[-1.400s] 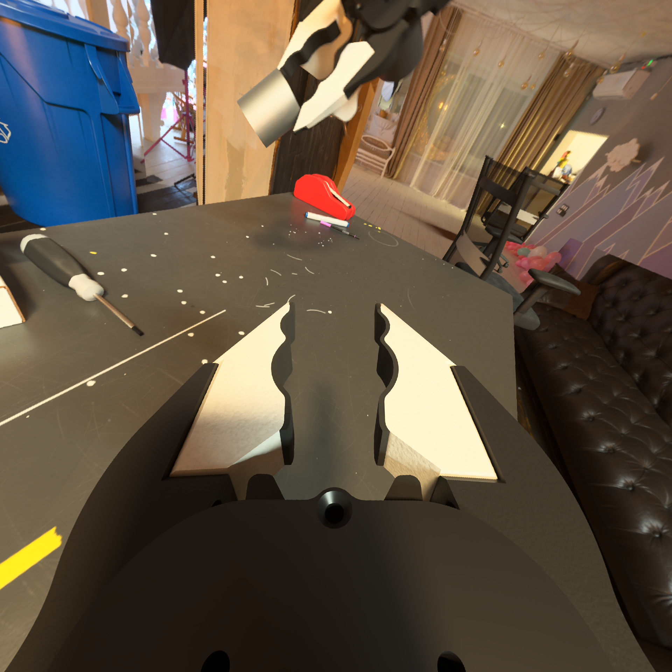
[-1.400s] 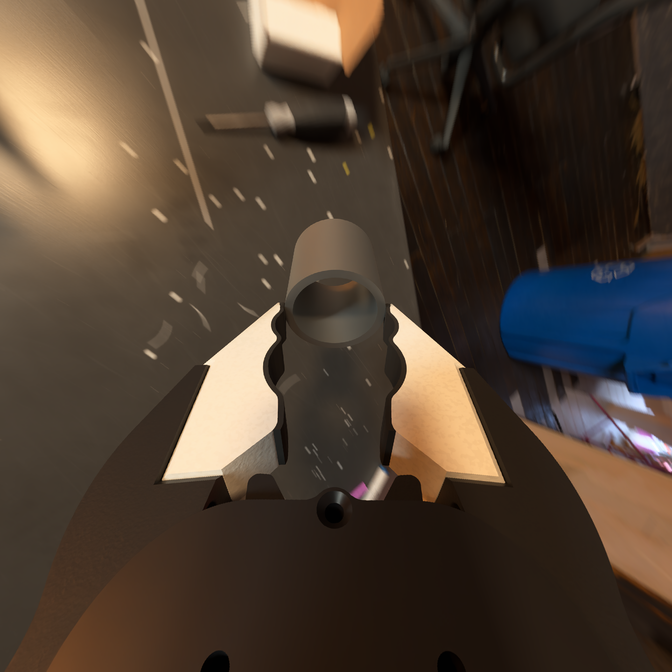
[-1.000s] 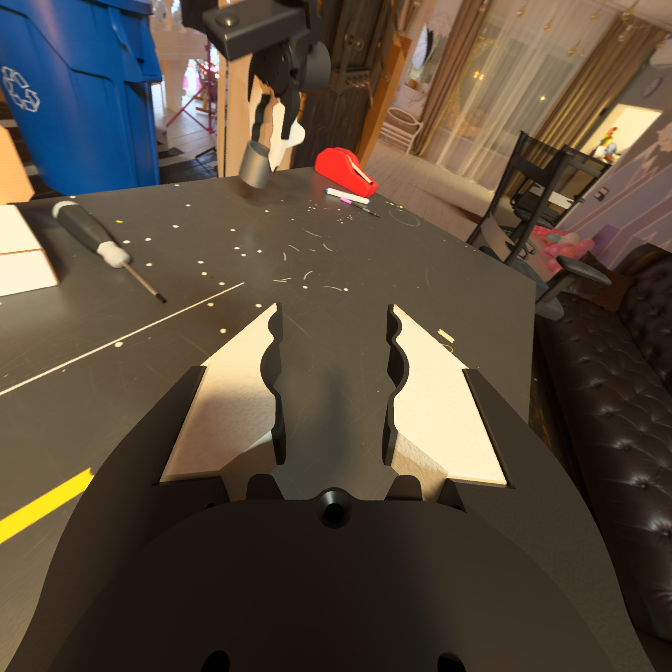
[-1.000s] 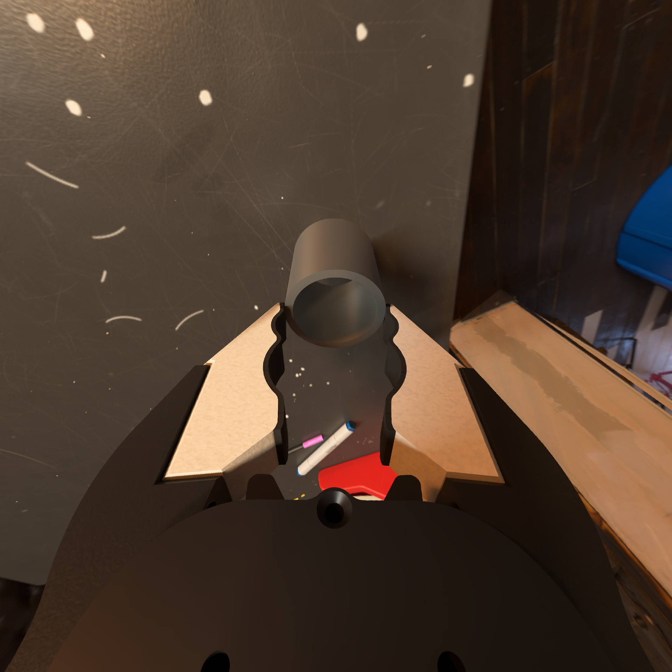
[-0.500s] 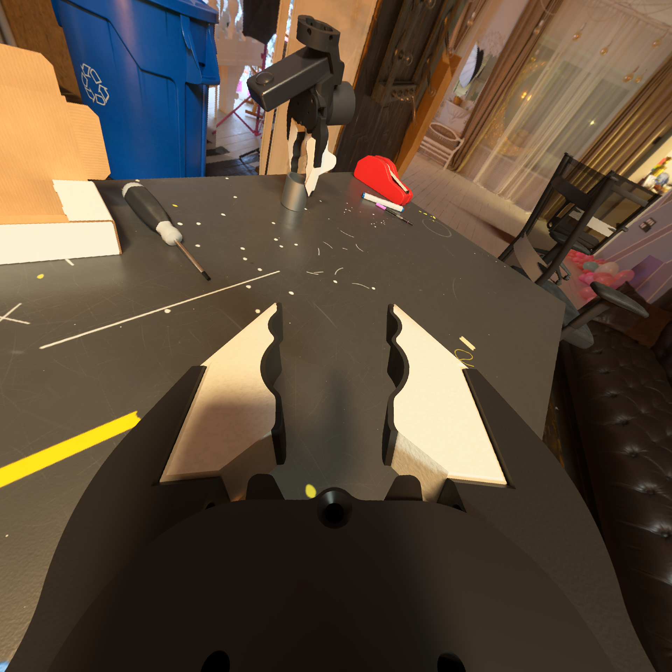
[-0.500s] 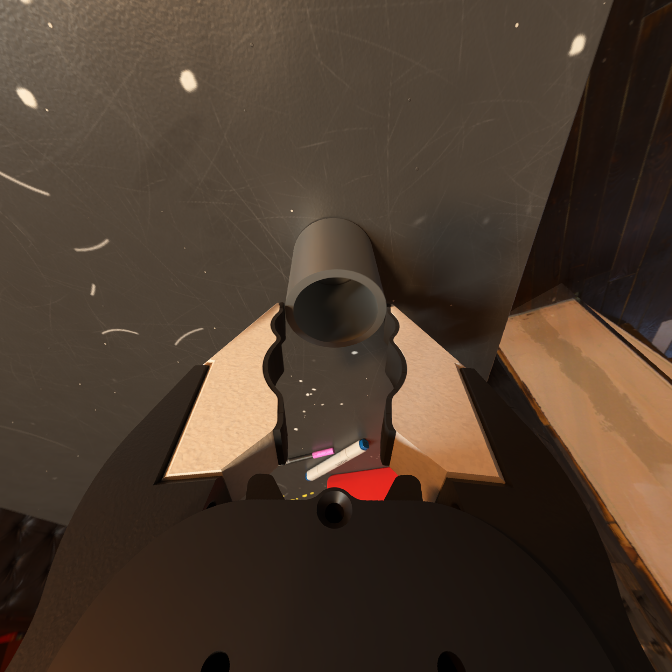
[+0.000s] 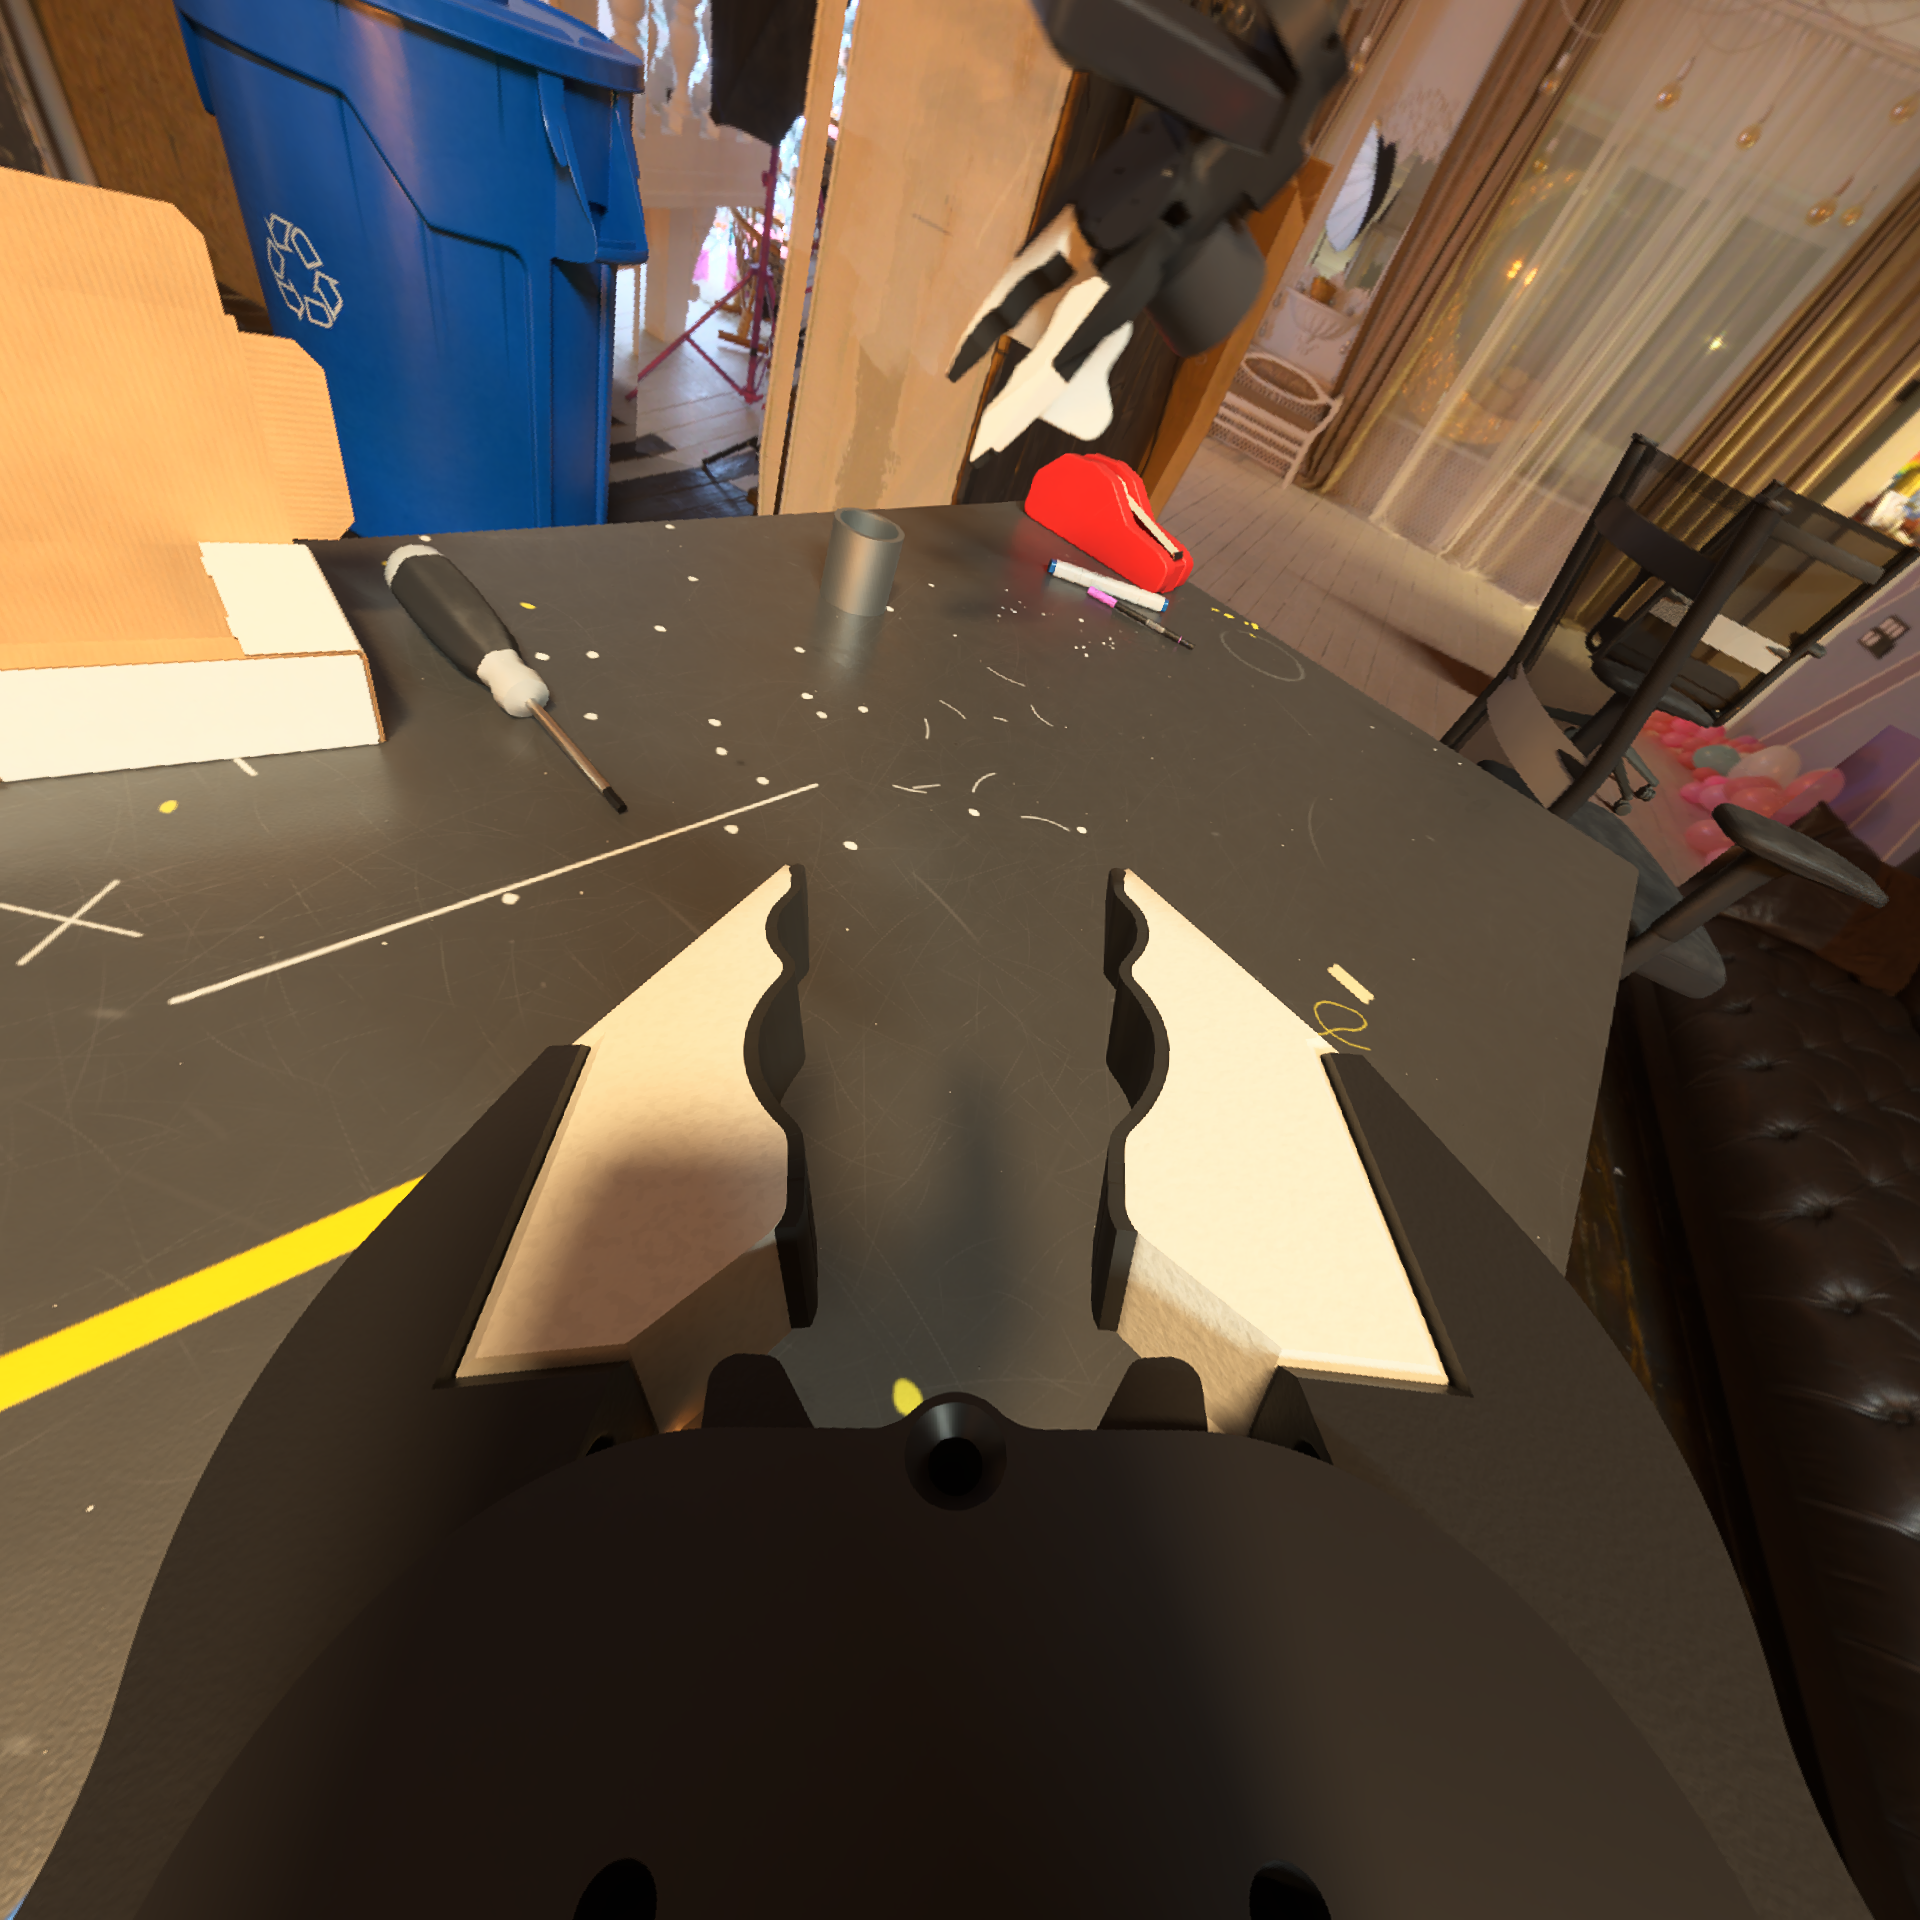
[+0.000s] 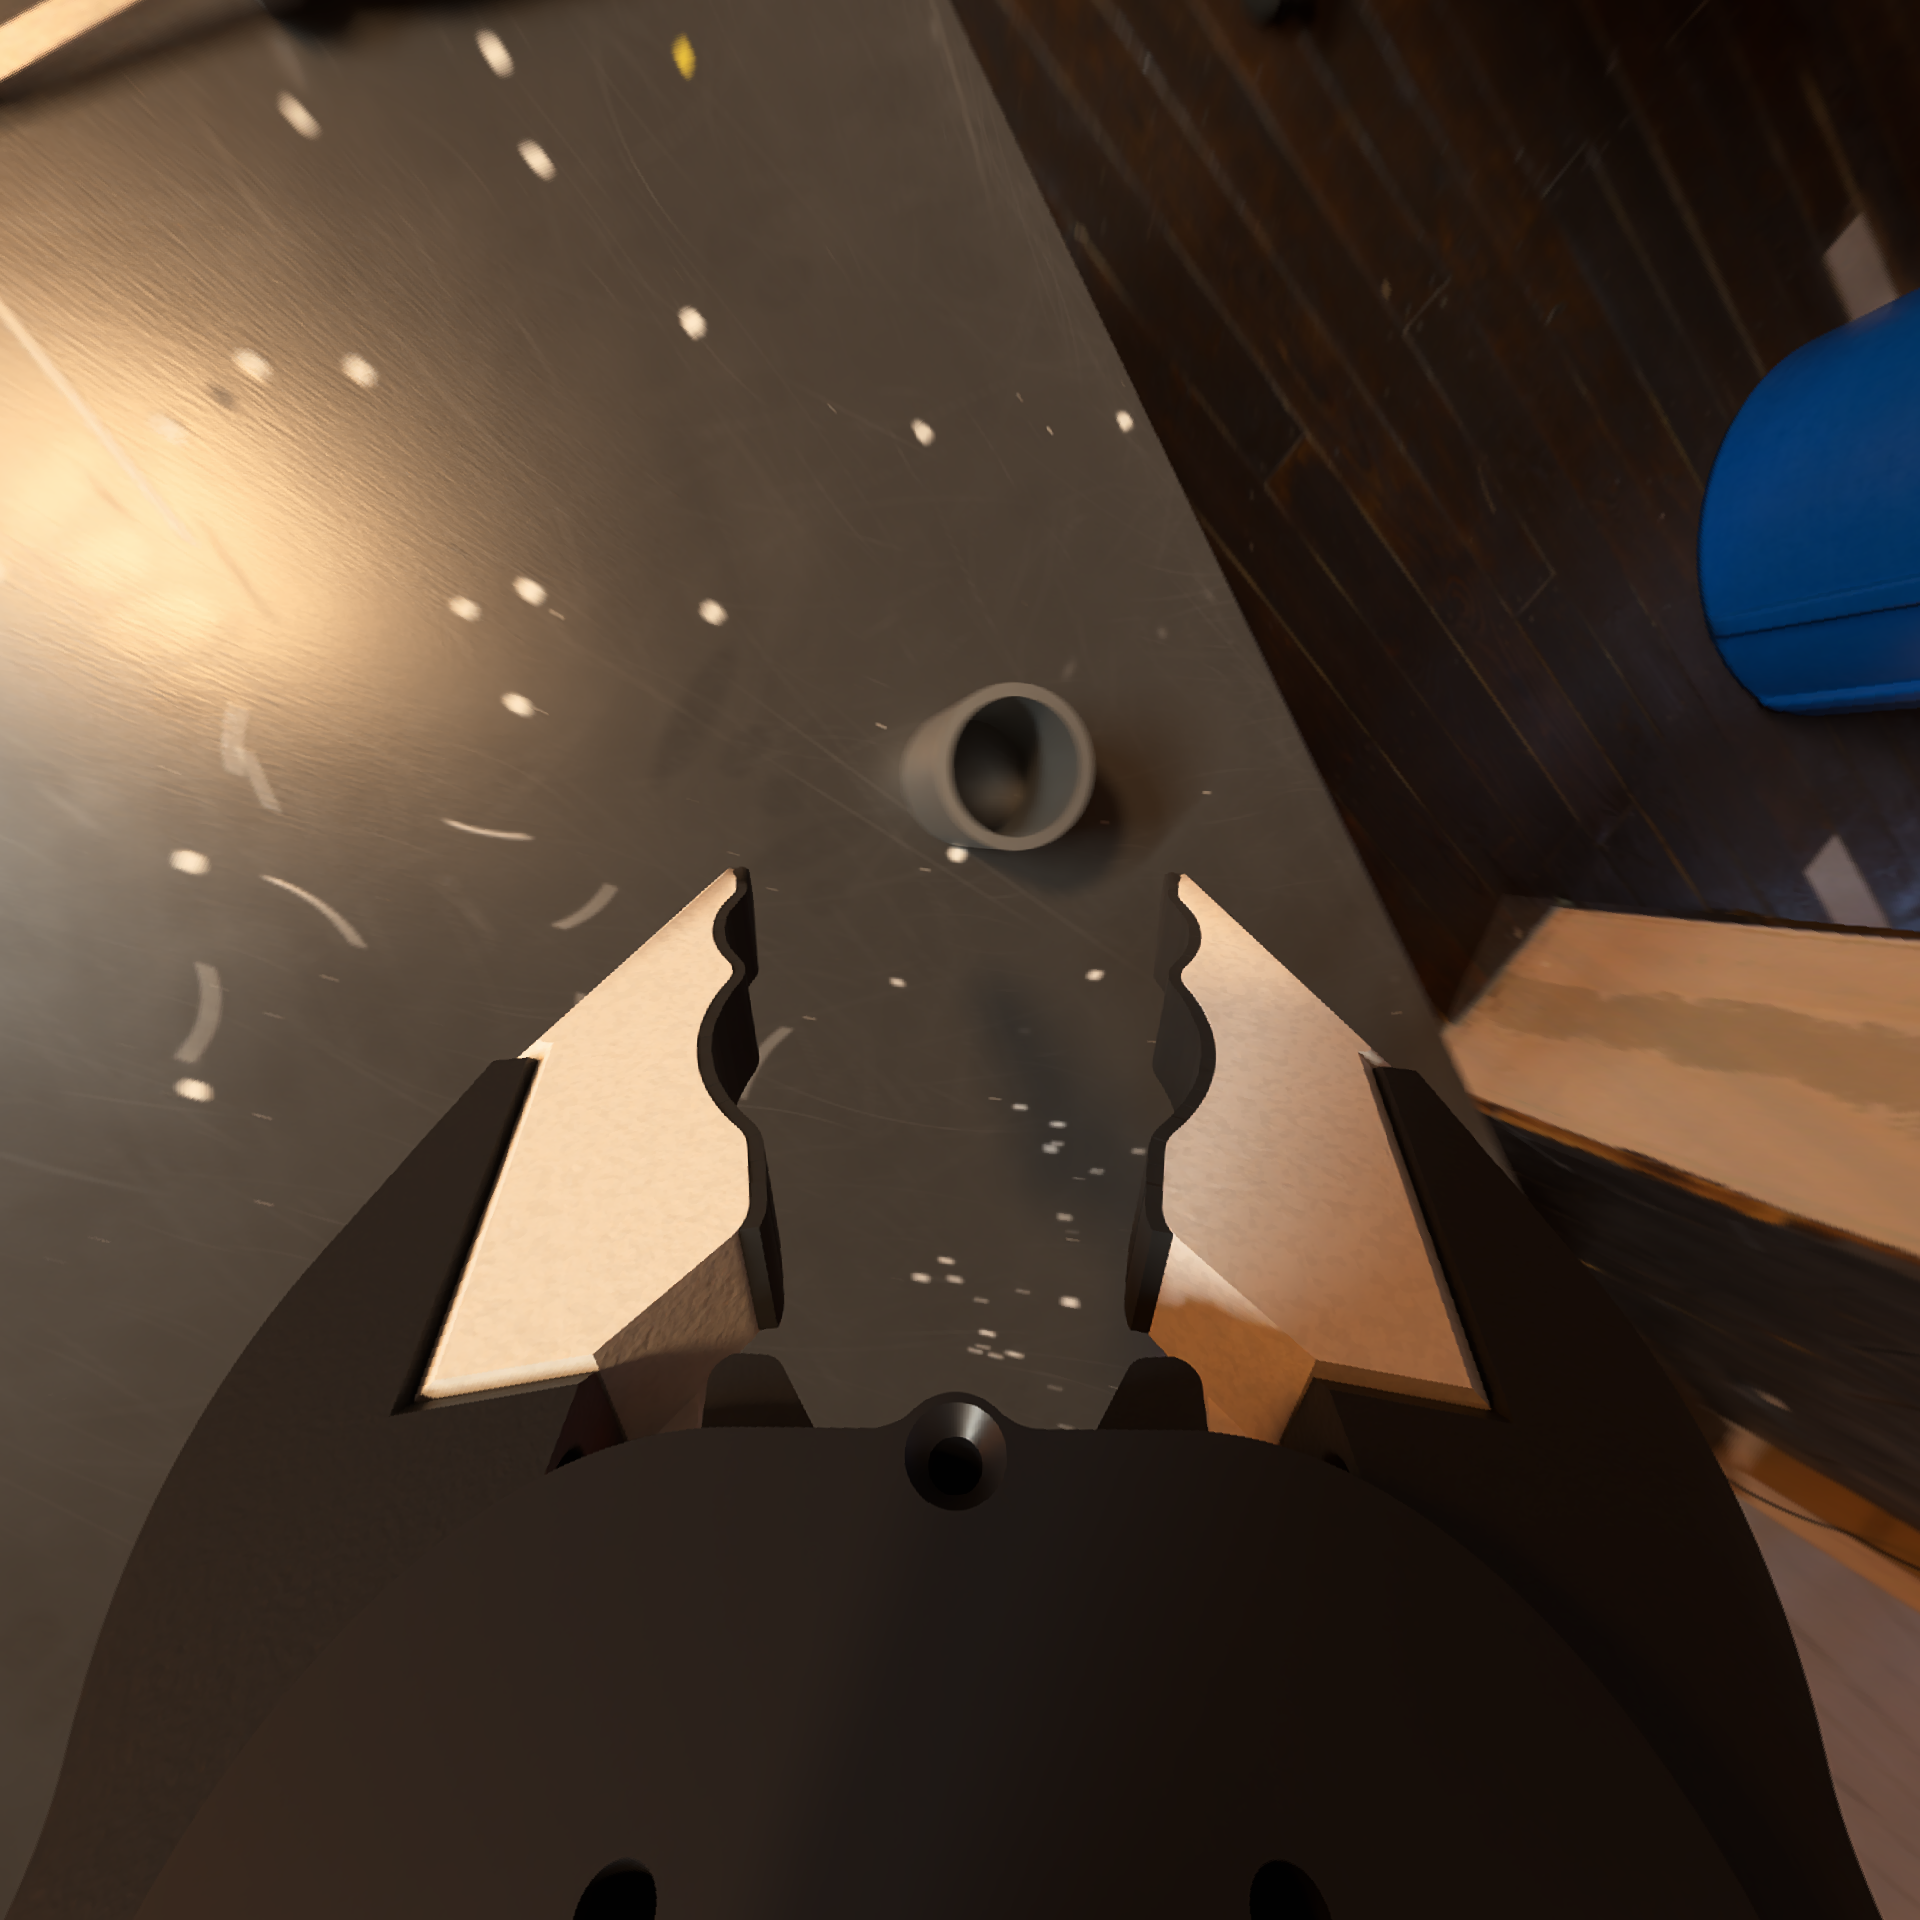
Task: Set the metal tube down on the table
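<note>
The short grey metal tube (image 7: pixel 860 566) stands upright on the dark table (image 7: pixel 935 935) near its far edge. In the right wrist view the tube (image 8: pixel 1000 767) shows from above, open end up, standing free ahead of the fingertips. My right gripper (image 8: pixel 956 894) is open and empty, up above the table; it also shows in the left wrist view (image 7: pixel 1023 358), in the air above and right of the tube. My left gripper (image 7: pixel 954 883) is open and empty, low over the near part of the table.
A screwdriver (image 7: pixel 488 655) and an open cardboard box (image 7: pixel 156 623) lie at the left. A red tape dispenser (image 7: pixel 1112 520) and a marker (image 7: pixel 1107 587) lie right of the tube. A blue bin (image 7: pixel 436 270) stands beyond the table's far edge. A chair (image 7: pixel 1683 623) and a sofa (image 7: pixel 1787 1247) are at the right.
My right gripper lowered the tube onto the table, opened, let it go and rose away. The tube now stands alone. My left gripper drew back a little.
</note>
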Motion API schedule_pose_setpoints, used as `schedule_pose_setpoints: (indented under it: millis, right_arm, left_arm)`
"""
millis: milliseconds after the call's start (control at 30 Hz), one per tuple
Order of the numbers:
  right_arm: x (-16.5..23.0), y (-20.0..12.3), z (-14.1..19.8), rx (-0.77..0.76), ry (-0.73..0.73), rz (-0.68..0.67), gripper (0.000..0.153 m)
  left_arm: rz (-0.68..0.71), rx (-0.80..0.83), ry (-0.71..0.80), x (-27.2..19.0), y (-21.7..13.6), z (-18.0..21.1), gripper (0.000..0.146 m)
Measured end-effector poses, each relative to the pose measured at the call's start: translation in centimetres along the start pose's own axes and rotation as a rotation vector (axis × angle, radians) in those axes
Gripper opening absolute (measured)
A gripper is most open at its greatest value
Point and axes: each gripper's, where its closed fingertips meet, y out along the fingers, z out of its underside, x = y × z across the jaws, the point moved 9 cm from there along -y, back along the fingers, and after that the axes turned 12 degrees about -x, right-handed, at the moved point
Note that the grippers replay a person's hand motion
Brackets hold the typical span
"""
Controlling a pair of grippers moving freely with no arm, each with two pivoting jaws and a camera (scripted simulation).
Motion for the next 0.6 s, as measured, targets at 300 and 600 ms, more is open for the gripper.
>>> schedule_pose_setpoints:
  millis: [300,600]
  right_arm:
    - [9.6,-5.6,5.4,-0.347,0.457,0.046,0.084]
    - [15.3,-9.6,10.0,-0.549,0.72,0.149,0.099]
  left_arm:
    - [-0.123,0.004,0.03,0.4,2.1,-0.4,0.067]
    - [-0.151,0.07,-0.073,-1.1,13.2,-0.2,0.08]
